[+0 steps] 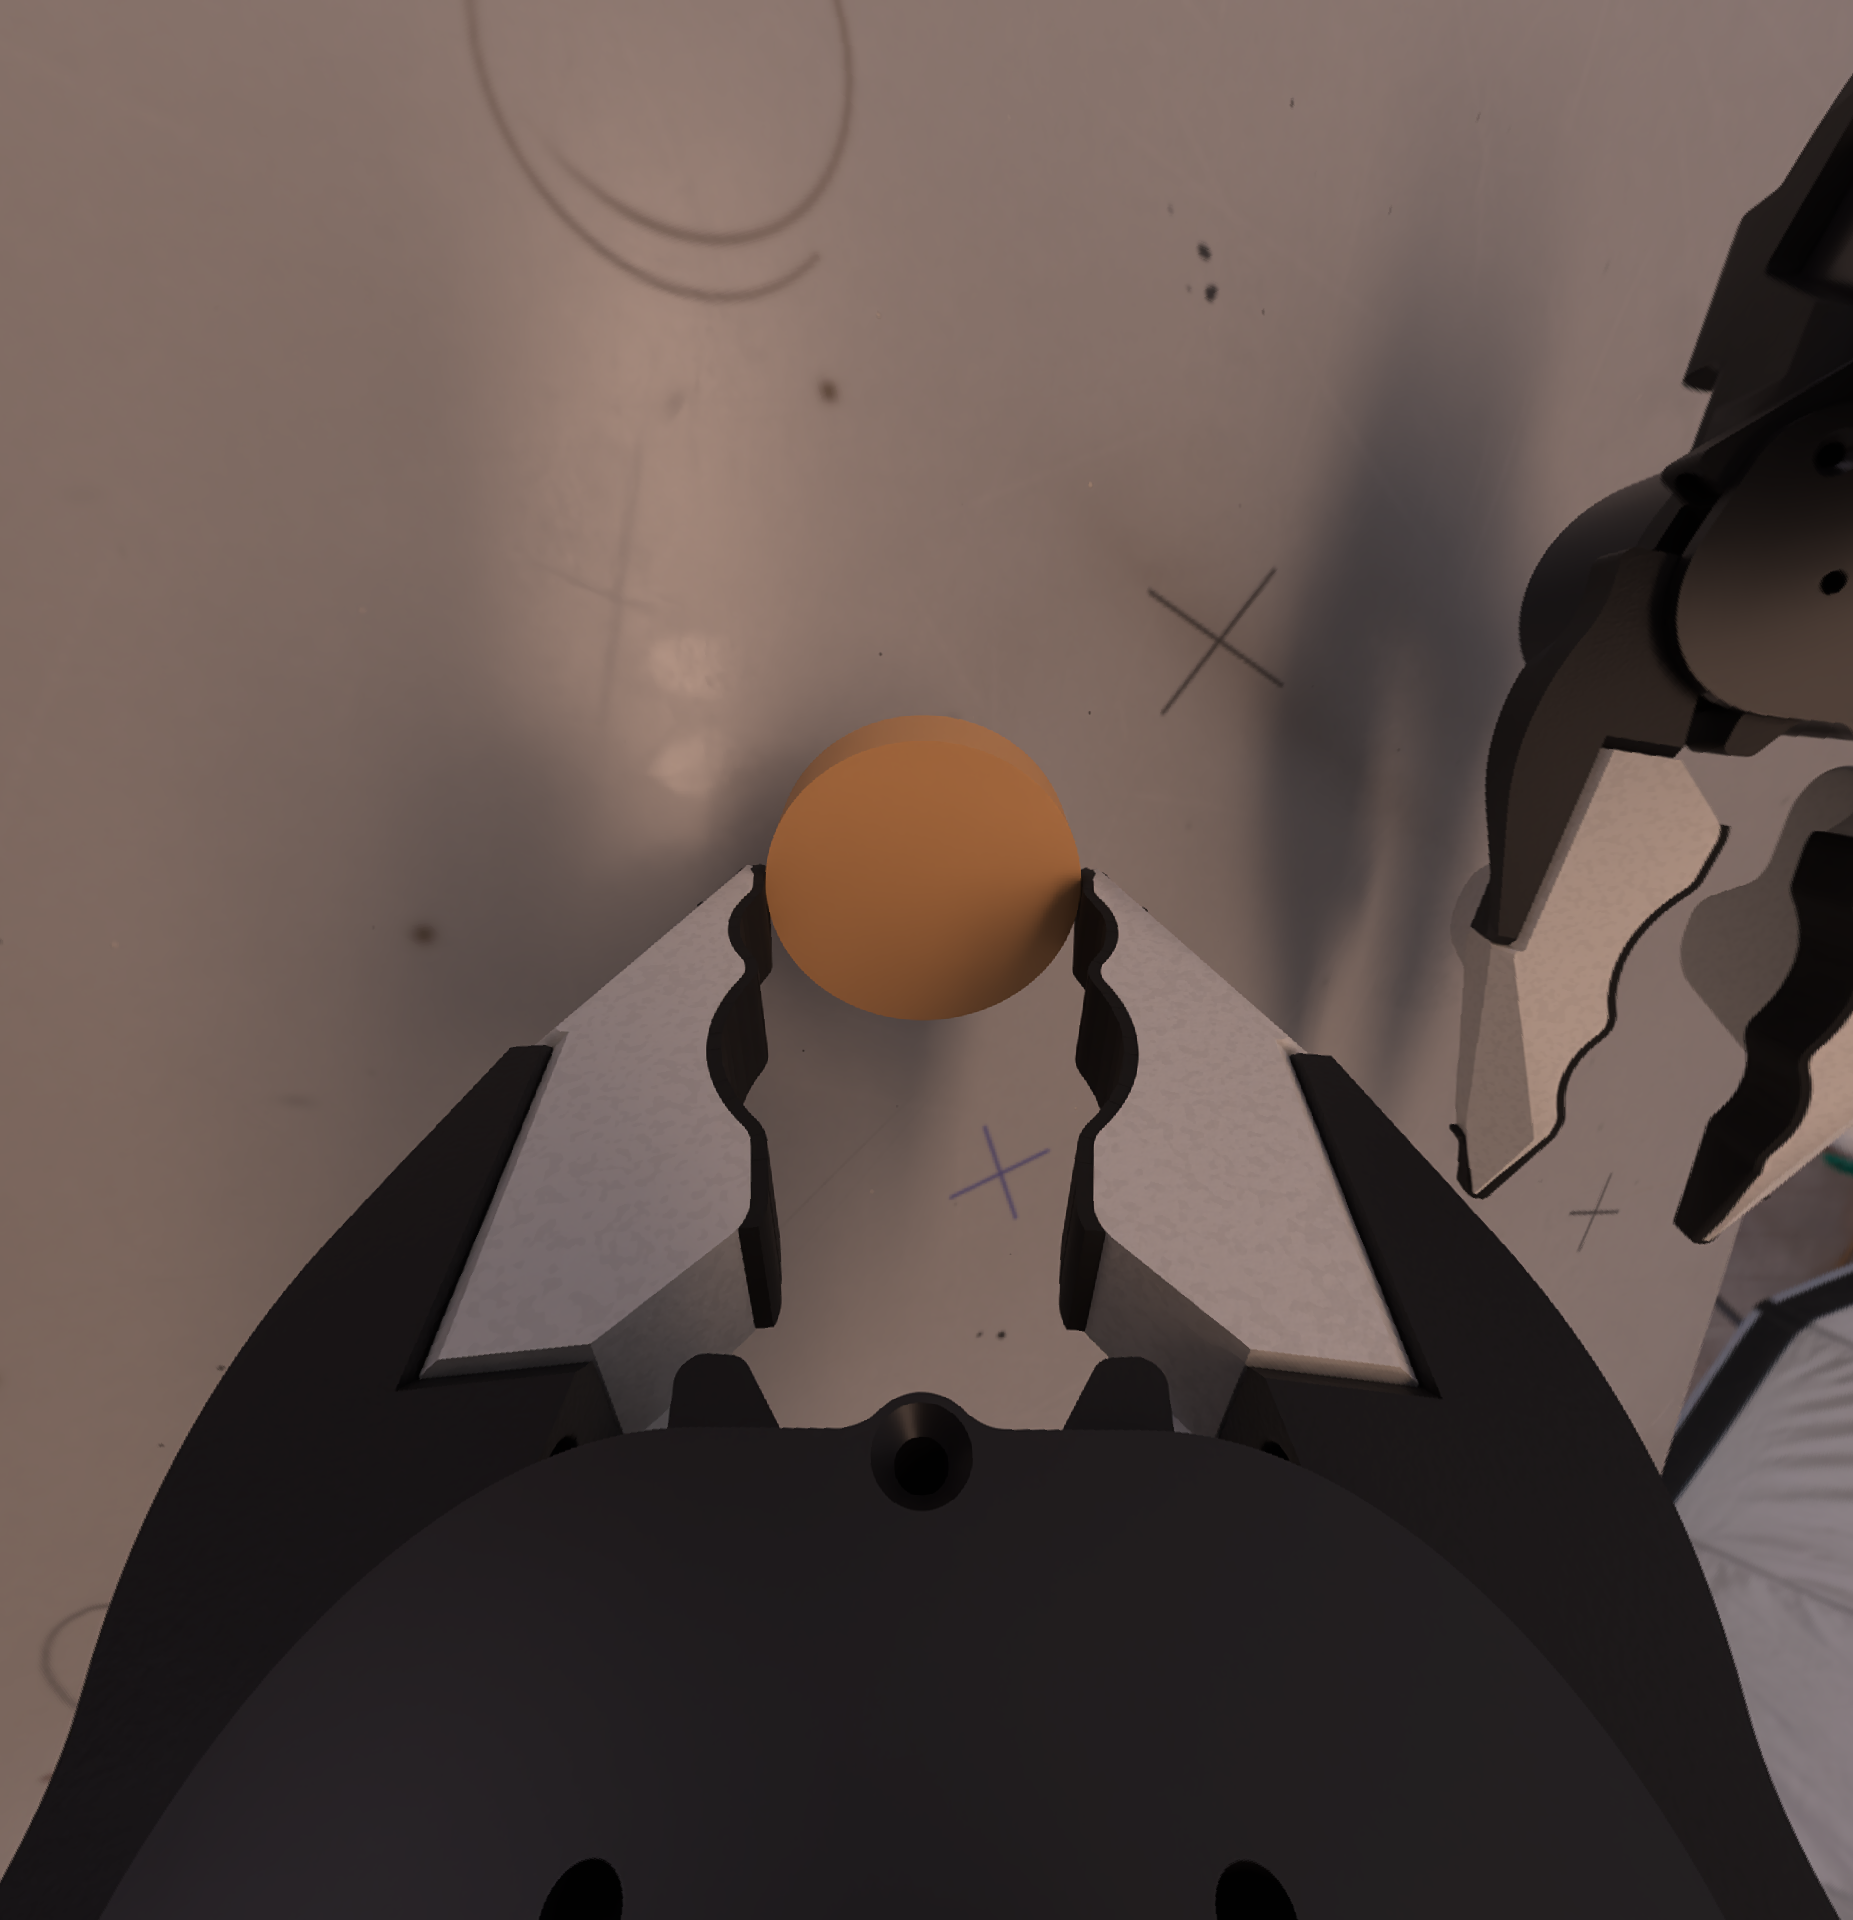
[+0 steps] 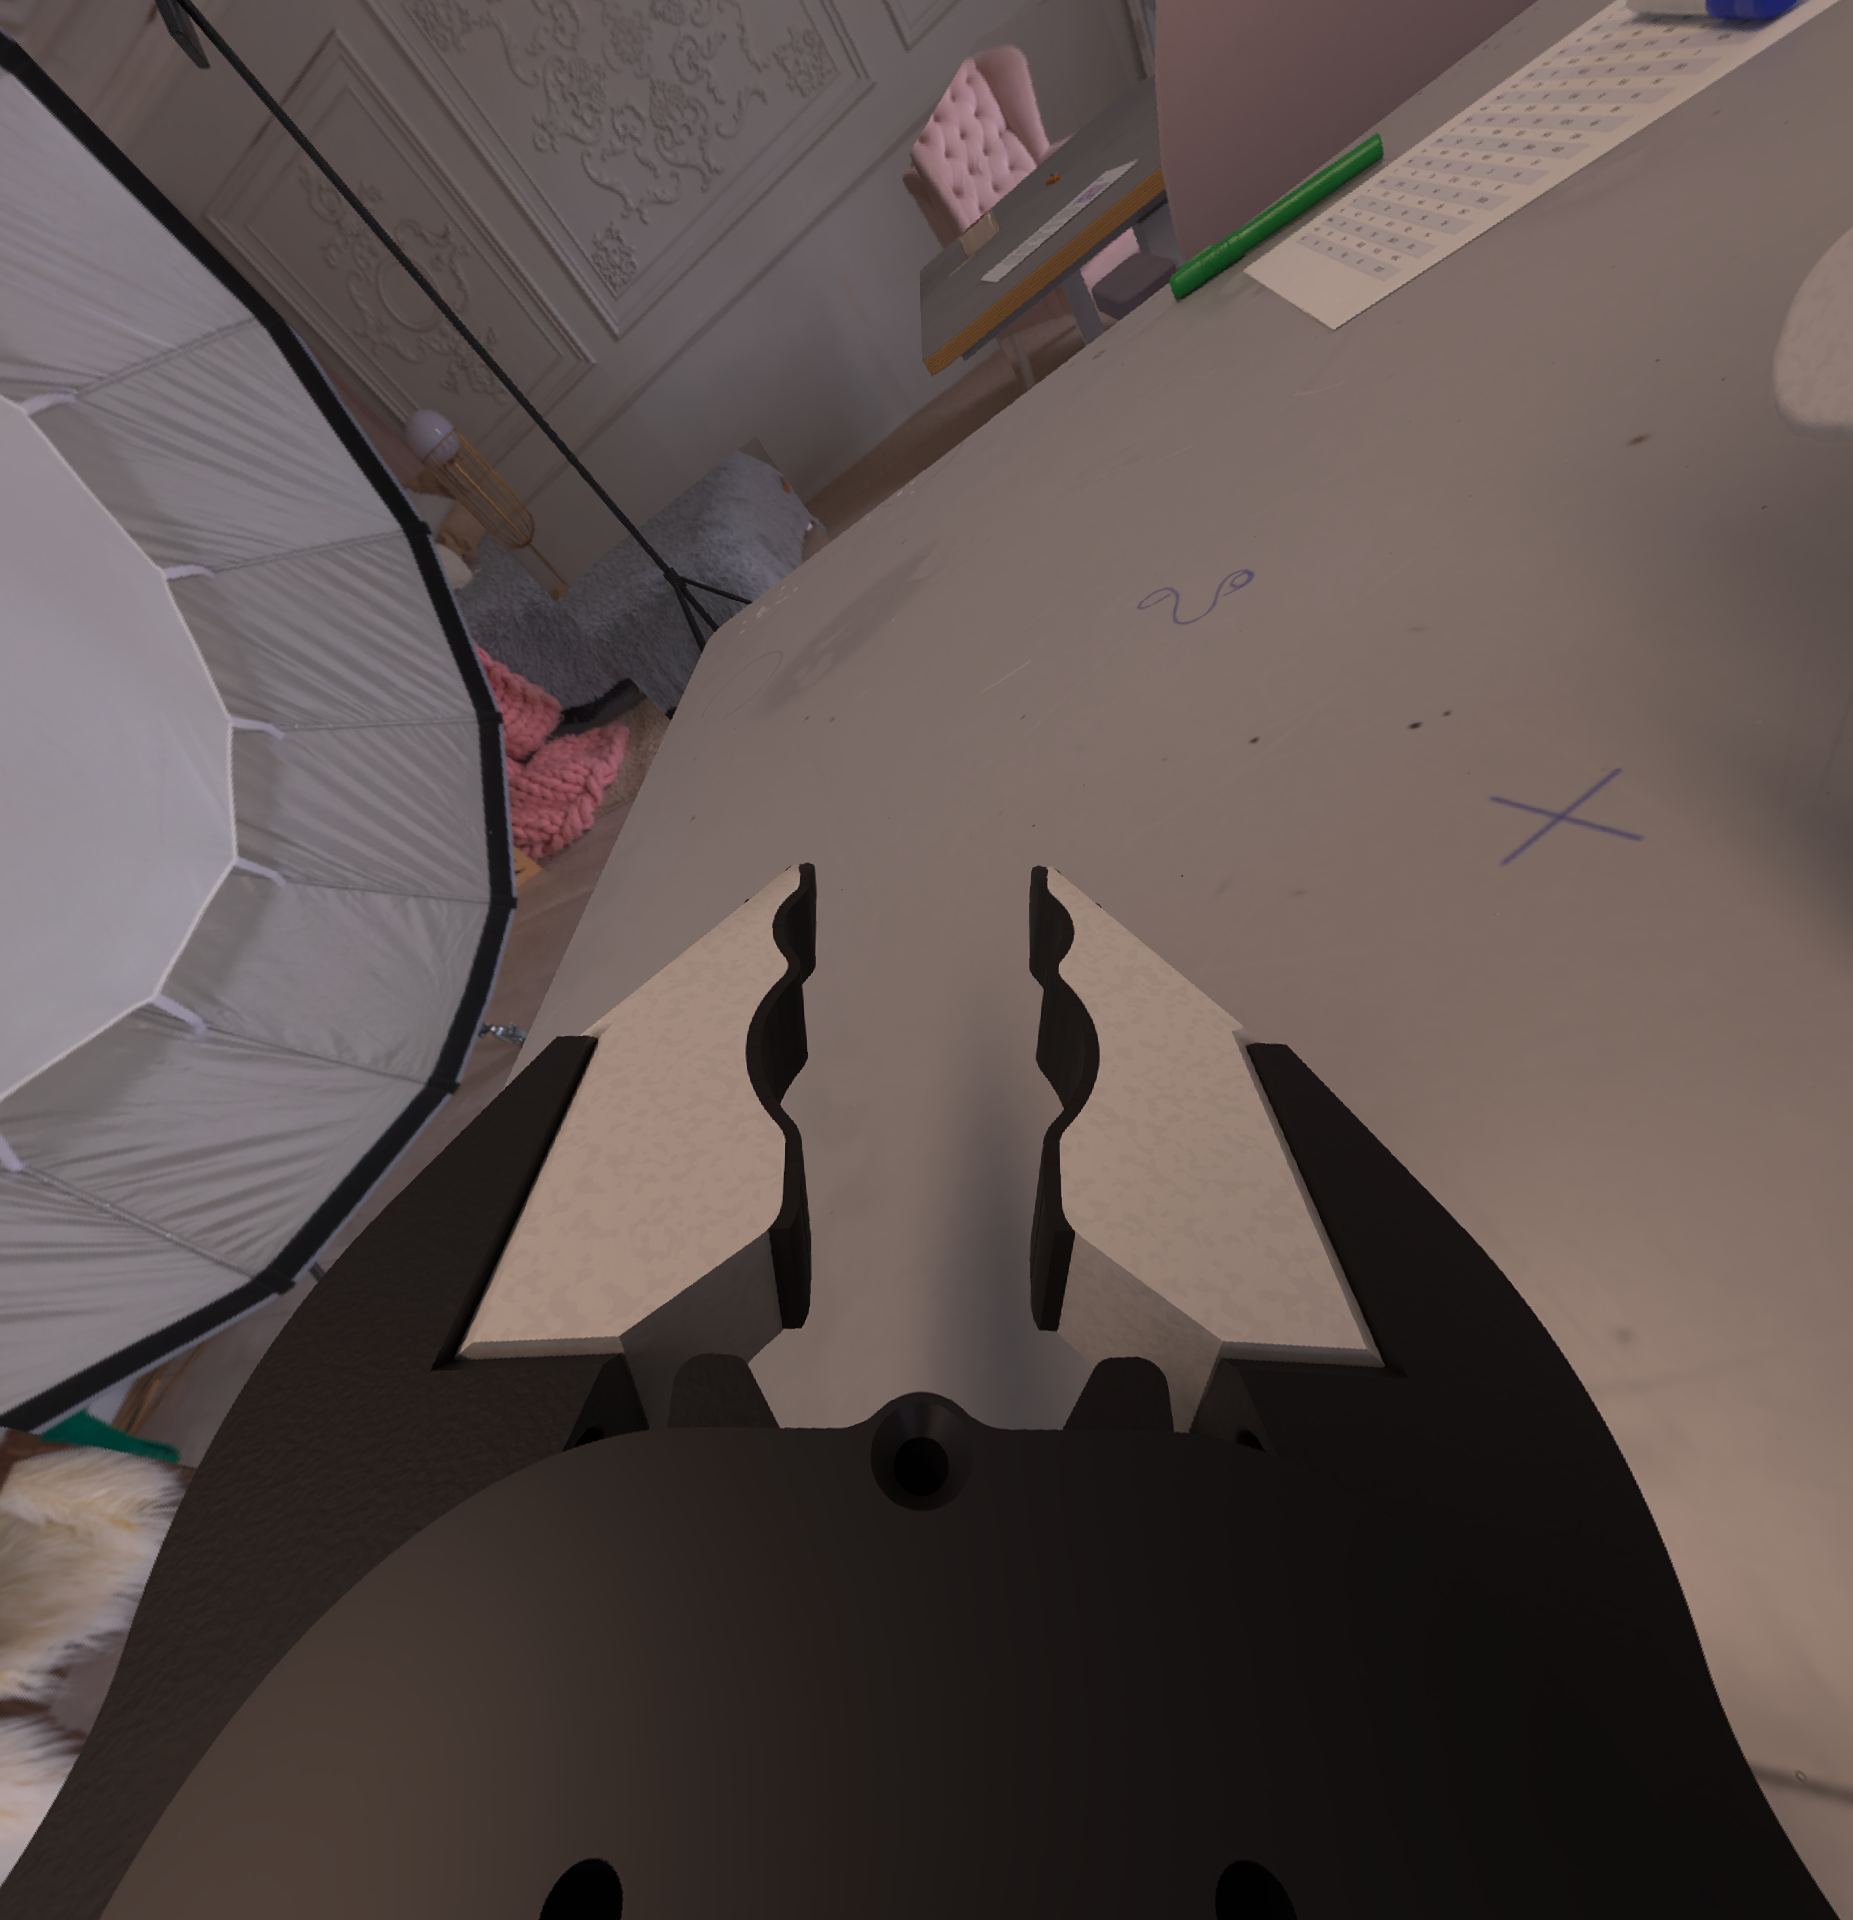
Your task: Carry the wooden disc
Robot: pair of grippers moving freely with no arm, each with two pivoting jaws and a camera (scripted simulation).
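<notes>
The wooden disc is a round orange-brown puck in the middle of the left wrist view, its flat face turned to the camera. My left gripper is shut on the disc, which is pinched by its rim between the two fingertips, over the grey table. My right gripper hangs at the right of that view, apart from the disc, jaws apart. In the right wrist view my right gripper is open and empty above the table. The disc does not show there.
A big white softbox lamp stands just past the table's left edge and also shows in the left wrist view. A green marker and a printed sheet lie at the far end. Pen crosses mark the tabletop.
</notes>
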